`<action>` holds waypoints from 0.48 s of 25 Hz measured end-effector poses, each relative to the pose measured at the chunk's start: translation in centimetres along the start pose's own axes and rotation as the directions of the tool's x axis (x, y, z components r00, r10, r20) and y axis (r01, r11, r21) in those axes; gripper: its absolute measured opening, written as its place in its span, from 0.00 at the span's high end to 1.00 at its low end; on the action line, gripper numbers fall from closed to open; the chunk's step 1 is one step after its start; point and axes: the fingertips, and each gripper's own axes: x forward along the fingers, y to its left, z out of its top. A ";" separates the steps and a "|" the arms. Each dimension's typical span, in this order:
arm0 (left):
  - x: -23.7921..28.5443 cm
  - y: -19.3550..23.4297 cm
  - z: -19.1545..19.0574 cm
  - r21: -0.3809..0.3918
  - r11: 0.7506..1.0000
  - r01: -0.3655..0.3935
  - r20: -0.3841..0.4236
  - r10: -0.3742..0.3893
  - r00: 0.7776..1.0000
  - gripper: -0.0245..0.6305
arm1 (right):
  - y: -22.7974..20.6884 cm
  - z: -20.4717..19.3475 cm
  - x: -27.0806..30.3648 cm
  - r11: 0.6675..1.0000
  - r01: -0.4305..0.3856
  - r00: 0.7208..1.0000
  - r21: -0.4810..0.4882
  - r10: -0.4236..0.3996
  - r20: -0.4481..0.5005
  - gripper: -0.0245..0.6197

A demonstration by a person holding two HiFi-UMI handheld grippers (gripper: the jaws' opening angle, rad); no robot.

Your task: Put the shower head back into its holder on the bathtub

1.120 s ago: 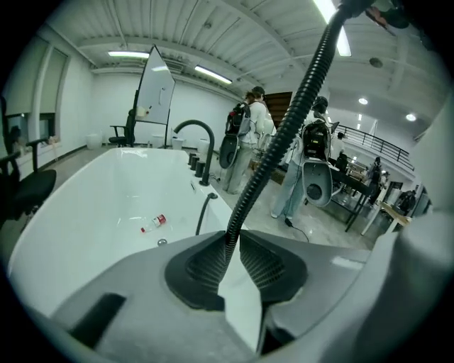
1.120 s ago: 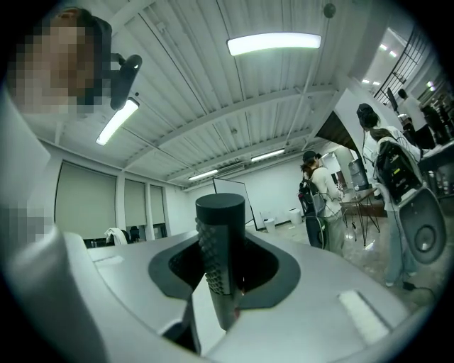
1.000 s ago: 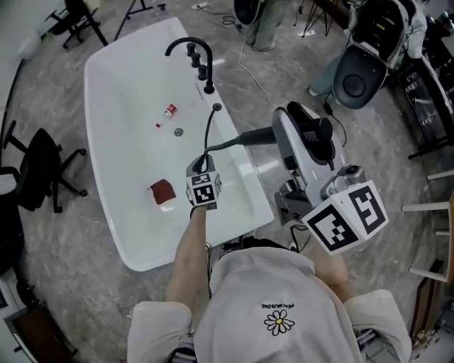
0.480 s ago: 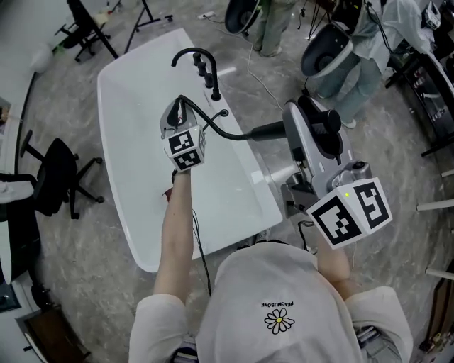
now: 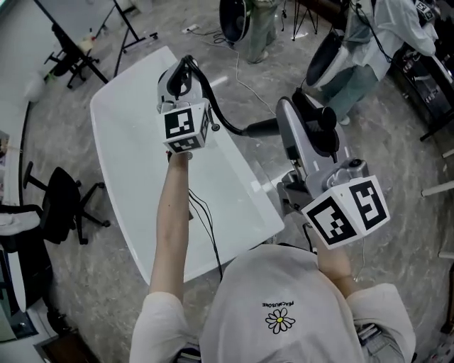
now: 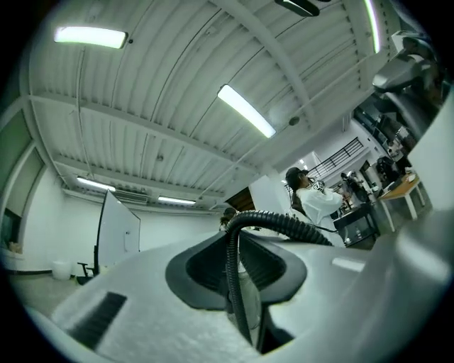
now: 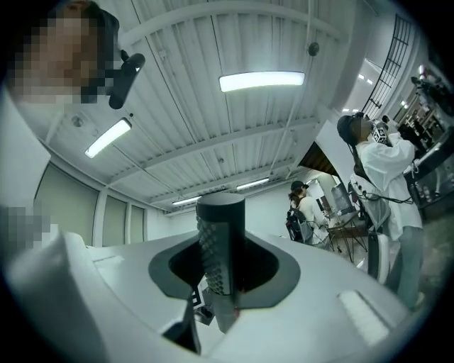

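From overhead, the left tongs (image 5: 181, 74) hang above the far end of the white bathtub (image 5: 135, 142), clamped on the black hose (image 5: 225, 124). The hose curves over the rim to the shower head (image 5: 259, 128), which is held in the right tongs (image 5: 287, 131) beside the tub, with an office chair (image 5: 64, 205) to the left and people (image 5: 355, 64) beyond. In the left gripper view the tongs sit narrow on the hose under open ceiling (image 6: 177, 106), and in the right gripper view the tongs stand wide around the shower head's knurled handle.

This is a lab or studio hall. A freestanding bathtub (image 5: 131, 159) sits on a grey stone floor (image 5: 106, 276) beside an office chair (image 5: 64, 202) and tripod stands (image 5: 133, 21), under a ribbed ceiling (image 6: 163, 78) with strip lights (image 6: 246, 110).
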 end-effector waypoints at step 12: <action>6.2 -3.0 -6.2 -0.006 1.000 0.018 -0.079 -0.018 0.997 0.88 | -7.4 -2.6 4.1 1.000 0.013 0.998 0.017 -0.012 -0.063 0.79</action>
